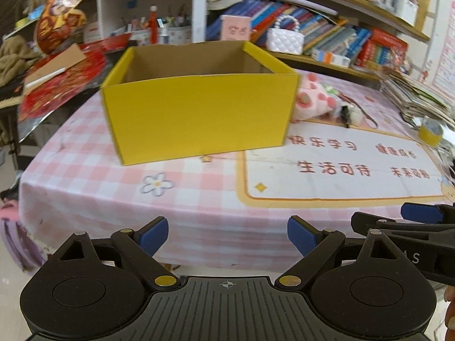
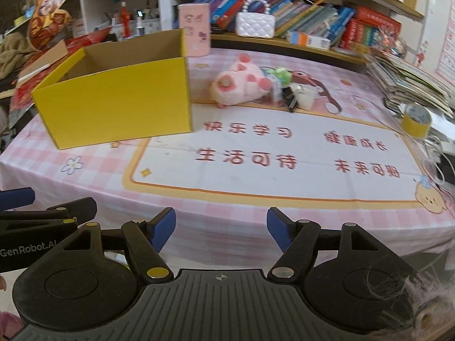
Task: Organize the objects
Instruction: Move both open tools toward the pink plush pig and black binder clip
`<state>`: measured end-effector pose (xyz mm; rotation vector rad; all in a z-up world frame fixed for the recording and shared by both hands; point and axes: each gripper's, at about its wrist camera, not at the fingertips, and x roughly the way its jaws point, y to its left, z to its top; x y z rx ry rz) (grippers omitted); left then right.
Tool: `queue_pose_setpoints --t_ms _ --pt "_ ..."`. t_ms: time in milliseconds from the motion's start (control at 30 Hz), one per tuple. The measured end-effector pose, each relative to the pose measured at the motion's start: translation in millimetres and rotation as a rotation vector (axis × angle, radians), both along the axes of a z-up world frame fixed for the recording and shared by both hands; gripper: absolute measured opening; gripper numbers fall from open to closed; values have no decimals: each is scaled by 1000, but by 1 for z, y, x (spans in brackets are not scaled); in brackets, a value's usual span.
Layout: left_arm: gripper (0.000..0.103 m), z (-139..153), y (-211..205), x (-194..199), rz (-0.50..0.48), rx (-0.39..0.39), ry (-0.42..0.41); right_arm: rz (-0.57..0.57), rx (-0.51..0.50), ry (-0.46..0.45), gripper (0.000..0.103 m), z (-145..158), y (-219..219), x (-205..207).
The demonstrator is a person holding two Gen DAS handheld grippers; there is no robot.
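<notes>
An open yellow cardboard box stands on the pink checked tablecloth, and from both views its inside looks bare. Right of it lies a pink plush toy against a small heap of items, among them a green piece and a black and white object. My left gripper hangs open before the table's near edge, nothing between its blue pads. My right gripper is open too, beside the left one and equally far from the objects.
A yellow tape roll sits at the right edge by a stack of papers. Behind the table are a pink container, a white quilted handbag and shelves of books. Red paper clutter lies left.
</notes>
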<state>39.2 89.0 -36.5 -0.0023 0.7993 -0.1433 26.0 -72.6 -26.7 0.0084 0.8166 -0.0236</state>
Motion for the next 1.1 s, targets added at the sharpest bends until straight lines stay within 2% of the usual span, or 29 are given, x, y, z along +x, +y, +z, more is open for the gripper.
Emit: queue_pose_setpoints --t_ms 333,600,1100 --pt "93 -1 -47 24 -85 8 11 -99 2 14 69 -3 -45 10" --pt "93 2 -96 53 -132 6 13 -144 -3 25 70 -2 -90 34" --pt "93 4 -150 103 -74 14 3 -107 15 27 70 -3 -152 93"
